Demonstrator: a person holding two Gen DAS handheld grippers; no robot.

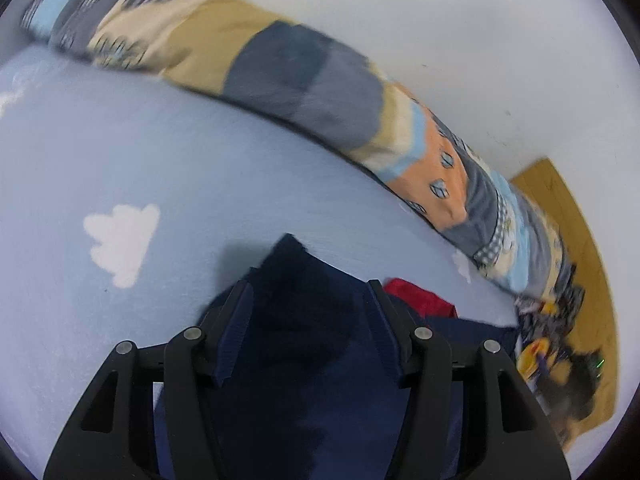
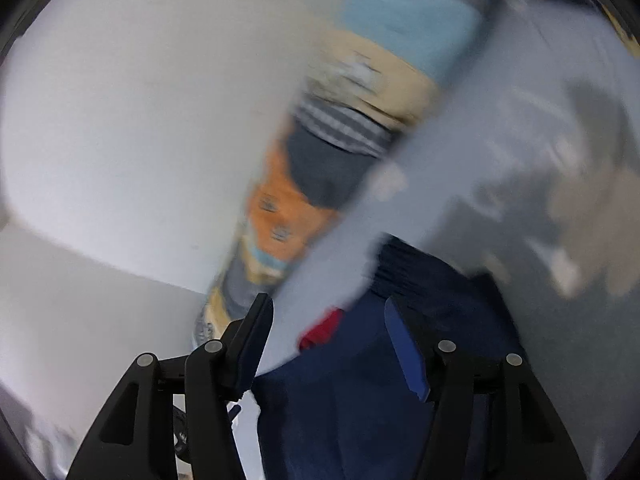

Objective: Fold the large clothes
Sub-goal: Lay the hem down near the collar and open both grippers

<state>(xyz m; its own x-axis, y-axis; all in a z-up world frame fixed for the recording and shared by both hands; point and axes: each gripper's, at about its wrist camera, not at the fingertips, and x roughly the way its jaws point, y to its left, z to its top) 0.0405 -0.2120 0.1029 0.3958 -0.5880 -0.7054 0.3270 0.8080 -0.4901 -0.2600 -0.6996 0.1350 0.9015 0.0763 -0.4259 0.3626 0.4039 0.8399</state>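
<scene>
A dark navy garment with a red part lies on the light blue bed sheet. My left gripper is open, its fingers spread over the garment's near end. In the right wrist view, which is blurred by motion, the same navy garment with its red part lies under my right gripper, which is open; the right finger is over the cloth and the left finger over the sheet. Nothing is gripped.
A long patchwork quilt roll runs along the white wall at the bed's far edge; it also shows in the right wrist view. Wooden floor and dark clutter lie beyond the bed's right end.
</scene>
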